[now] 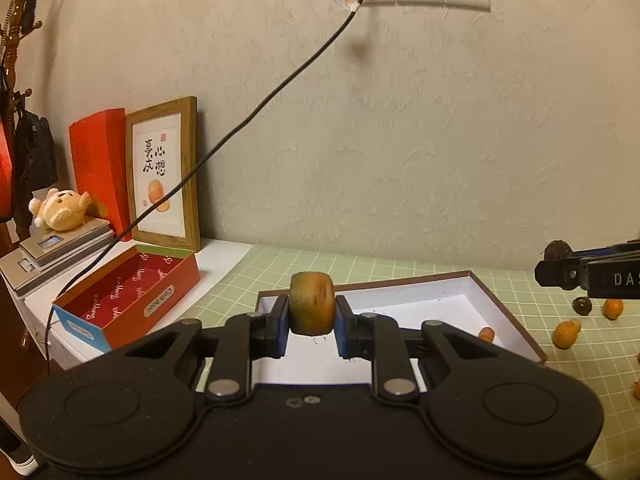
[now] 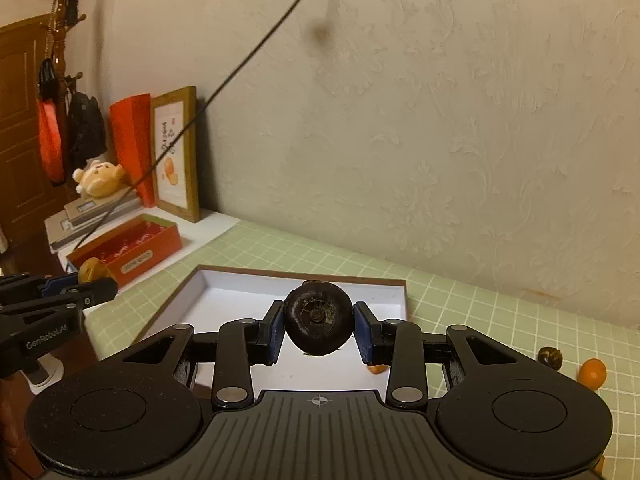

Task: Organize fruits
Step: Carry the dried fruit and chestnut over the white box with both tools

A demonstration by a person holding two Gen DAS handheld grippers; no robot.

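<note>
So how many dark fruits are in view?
2 dark fruits: one gripped in the right tongs; the other lies on the green mat, right of the white tray. More may be hidden.

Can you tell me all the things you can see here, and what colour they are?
orange-brown fruit: 1, held above the tray
dark fruit: 1, blackish, held above the tray
tray: 1, white inside, on the mat
loose fruits: several, orange and dark, on the mat right of the tray
mat: 1, green grid
red box: 1, left of the mat
framed picture: 1, leaning on the wall
plush bear: 1, cream
cable: 1, black
left gripper: 1, black
right gripper: 1, black
</note>
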